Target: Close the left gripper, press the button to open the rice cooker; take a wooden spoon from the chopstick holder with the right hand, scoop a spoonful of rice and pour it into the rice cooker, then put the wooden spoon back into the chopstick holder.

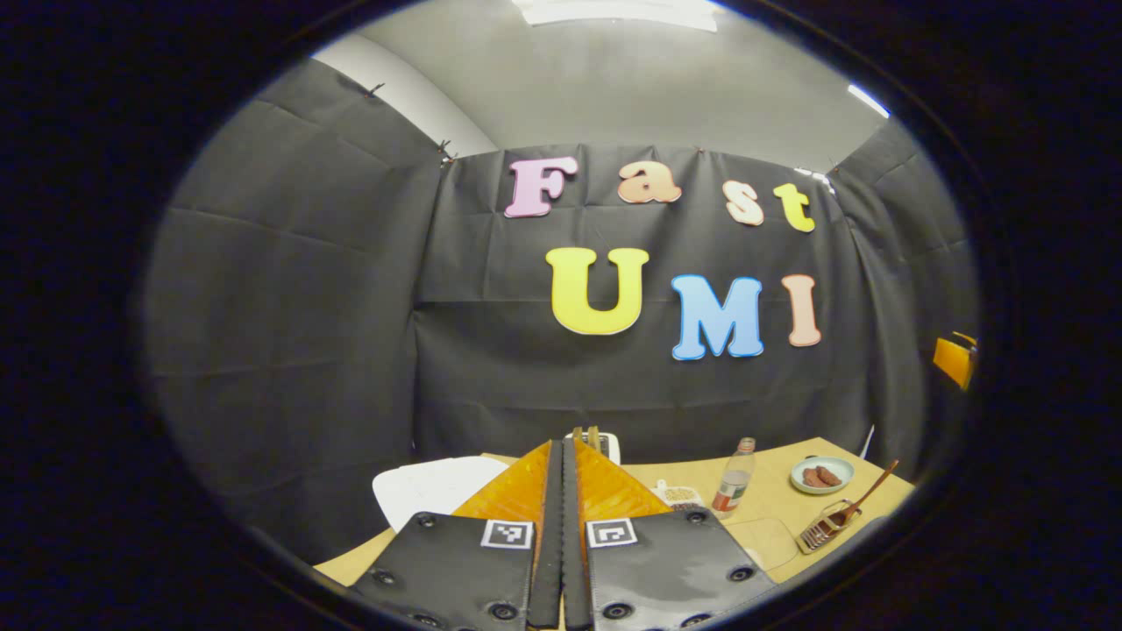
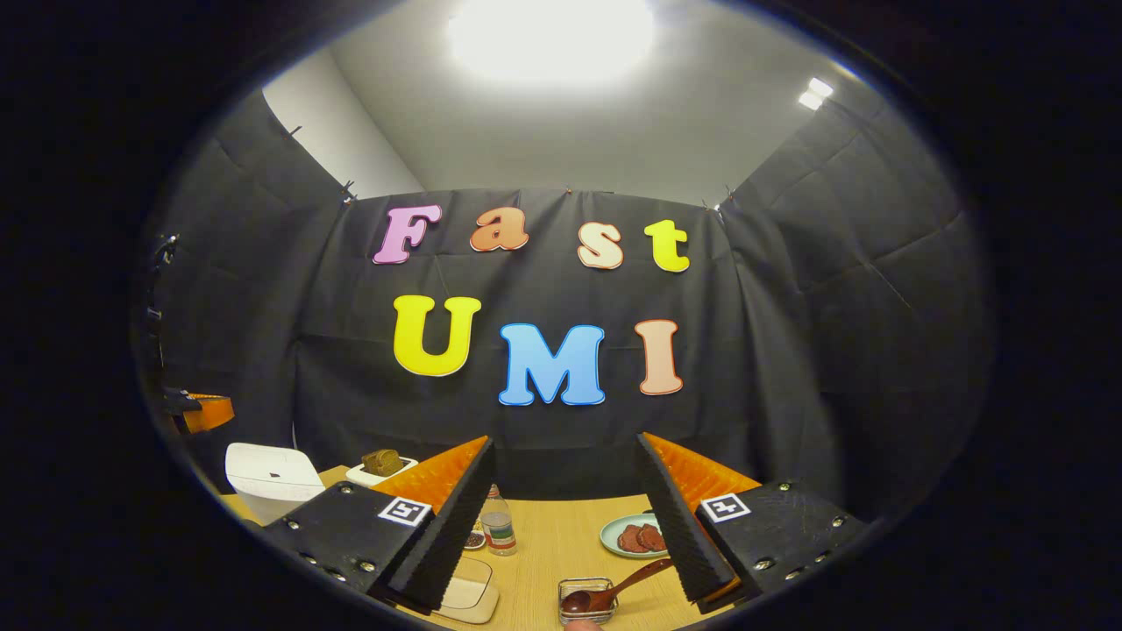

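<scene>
My left gripper (image 1: 565,445) is shut with nothing between its fingers, held above the near edge of the wooden table (image 1: 771,491). The white rice cooker (image 1: 434,491) sits just left of its tips; in the right gripper view the rice cooker (image 2: 272,478) stands at the far left. A wooden spoon (image 1: 868,495) leans in a wire chopstick holder (image 1: 824,526) at the right. My right gripper (image 2: 565,441) is wide open and empty, raised above the spoon (image 2: 614,592) and holder (image 2: 587,600). A small dish of grains (image 1: 679,495) lies beside a bottle.
A bottle (image 2: 498,521), a plate of meat slices (image 2: 635,536), a toaster with bread (image 2: 381,464) and a clear flat box (image 2: 469,600) stand on the table. The black cloth wall closes in the back and sides.
</scene>
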